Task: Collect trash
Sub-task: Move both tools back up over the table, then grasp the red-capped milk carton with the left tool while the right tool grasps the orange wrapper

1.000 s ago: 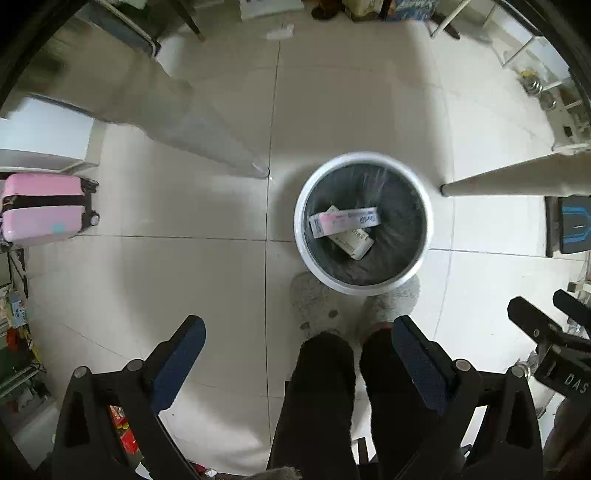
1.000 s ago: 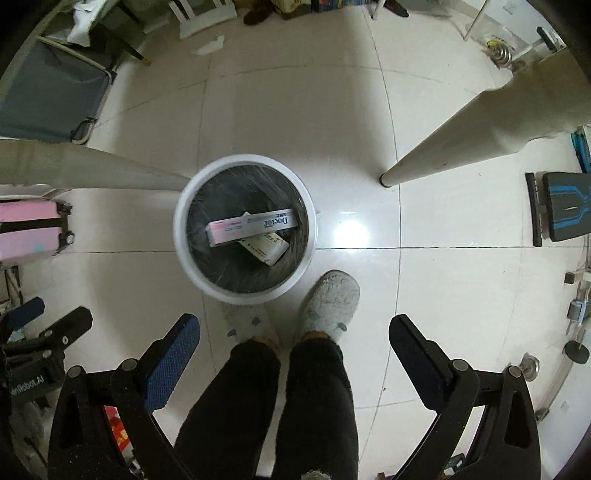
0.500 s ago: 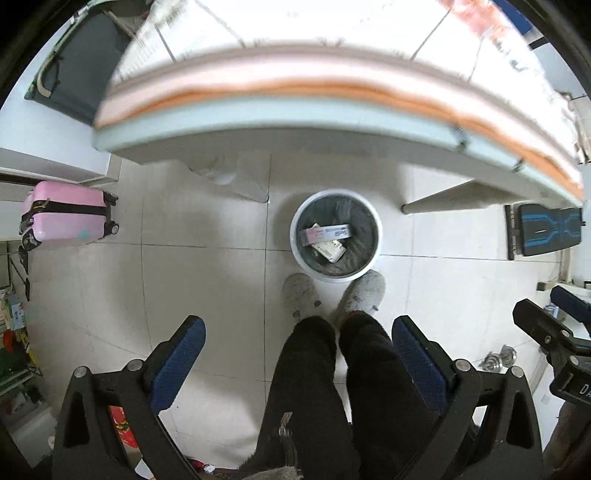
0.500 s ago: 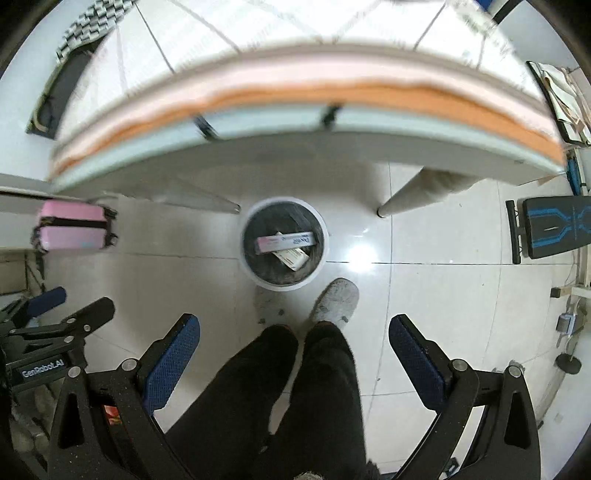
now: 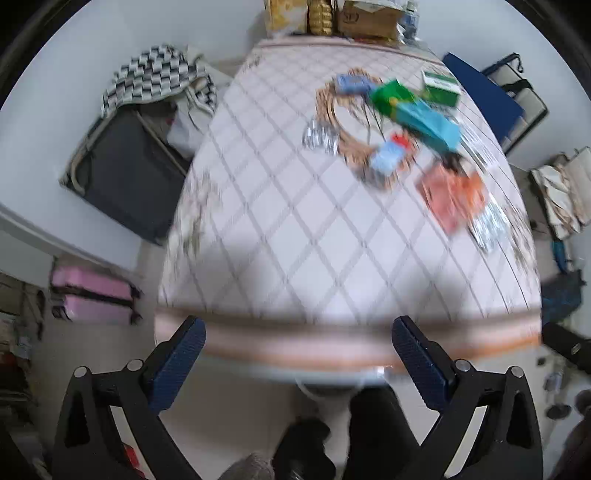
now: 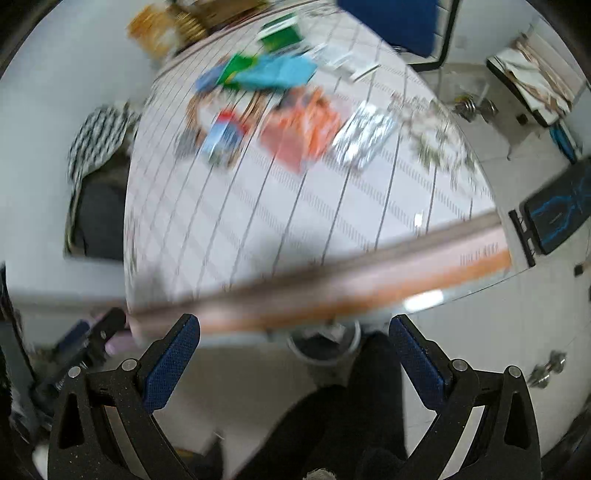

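Note:
Both views are blurred by motion. A table with a diamond-patterned cloth [image 5: 295, 229] [image 6: 280, 218] carries a far cluster of litter: a teal box [image 5: 428, 123] [image 6: 277, 72], a green packet [image 5: 391, 94], an orange wrapper [image 5: 452, 195] [image 6: 303, 129], foil blister packs [image 5: 319, 138] [image 6: 364, 138] and a small blue packet [image 5: 386, 158] [image 6: 221, 138]. My left gripper [image 5: 297, 356] is open and holds nothing, at the table's near edge. My right gripper [image 6: 295, 352] is open too, over the half-hidden white bin [image 6: 323, 341].
A person's dark trouser legs [image 5: 373, 428] [image 6: 354, 413] stand below the table edge. A pink suitcase [image 5: 92, 301] lies on the floor at left, a grey folding chair with a checkered cloth [image 5: 155, 79] behind it. A blue chair [image 6: 391, 22] is at the far side.
Both grippers have swung up from looking down at the bin on the floor to looking across the tabletop. The bin has slid almost out of sight under the table edge.

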{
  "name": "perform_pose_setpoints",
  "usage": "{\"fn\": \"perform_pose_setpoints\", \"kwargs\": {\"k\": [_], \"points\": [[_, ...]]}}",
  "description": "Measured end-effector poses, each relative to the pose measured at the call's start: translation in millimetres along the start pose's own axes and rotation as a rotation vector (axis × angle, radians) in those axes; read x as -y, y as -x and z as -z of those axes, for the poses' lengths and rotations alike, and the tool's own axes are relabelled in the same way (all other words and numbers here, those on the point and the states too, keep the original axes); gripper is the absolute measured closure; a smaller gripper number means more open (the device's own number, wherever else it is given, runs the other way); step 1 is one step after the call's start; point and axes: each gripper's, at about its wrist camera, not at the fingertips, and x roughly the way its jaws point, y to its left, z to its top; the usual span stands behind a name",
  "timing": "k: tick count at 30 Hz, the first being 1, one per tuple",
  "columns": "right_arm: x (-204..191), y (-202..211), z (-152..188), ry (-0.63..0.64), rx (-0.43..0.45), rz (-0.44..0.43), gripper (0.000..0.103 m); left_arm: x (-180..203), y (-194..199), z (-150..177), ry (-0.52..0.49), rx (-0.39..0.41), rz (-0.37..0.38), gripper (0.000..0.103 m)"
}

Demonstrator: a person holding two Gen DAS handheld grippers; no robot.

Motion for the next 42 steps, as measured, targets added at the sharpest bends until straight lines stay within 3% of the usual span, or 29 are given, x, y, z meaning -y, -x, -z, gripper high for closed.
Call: {"fn": "perform_pose_setpoints", "kwargs": {"k": [3,7,13,14,18,21,22,23,25,26,27,28,30,37,42], "points": [[11,-20,-61,-0.095,0.009,-0.007,0.000,19,-16,-42,-0.021,0.020,-0.099,0.000],[22,-78,-134,-0.213,-0.015,0.016,0.000,42,-51,-93,-0.048,0.001,-0.240,0.000],[6,-167,-210,-0.268,-0.120,0.020,0.000,66,-98,-141,-0.053,-0.073,-0.310,0.000],[2,-177,-216,-0.258,-0.130,0.026,0.002,70,-103,-147,-0.055,-0.085,-0.307,0.000],[-12,-215,-234,-0.195,-0.188,0.064,0.030,87,-115,-160,-0.102,-0.111,-0.279,0.001],[-15,-206,-243,-0.124,-0.153,0.037,0.070,101,-124,-169,-0.145,-0.126,-0.208,0.001],[-13,-202,-247,-0.111,-0.147,0.036,0.080,106,-127,-172,-0.164,-0.133,-0.181,0.001],[-11,-198,-251,-0.101,-0.143,0.030,0.084,114,-131,-175,-0.198,-0.144,-0.161,0.001],[-5,-189,-261,-0.080,-0.132,0.019,0.088,127,-141,-179,-0.265,-0.171,-0.121,0.002],[-3,-183,-265,-0.069,-0.127,0.020,0.089,134,-151,-180,-0.304,-0.196,-0.116,0.011],[-1,-178,-269,-0.053,-0.119,0.022,0.089,139,-158,-181,-0.329,-0.216,-0.110,0.027],[0,-176,-271,-0.040,-0.117,0.026,0.089,143,-164,-181,-0.343,-0.237,-0.101,0.034],[4,-169,-273,-0.028,-0.117,0.033,0.089,145,-179,-182,-0.352,-0.283,-0.083,0.065],[19,-153,-272,-0.010,-0.097,0.043,0.091,137,-164,-182,-0.294,-0.246,-0.059,0.071],[13,-126,-251,0.038,-0.033,0.051,0.092,123,-118,-167,-0.211,-0.134,-0.045,0.071]]}}
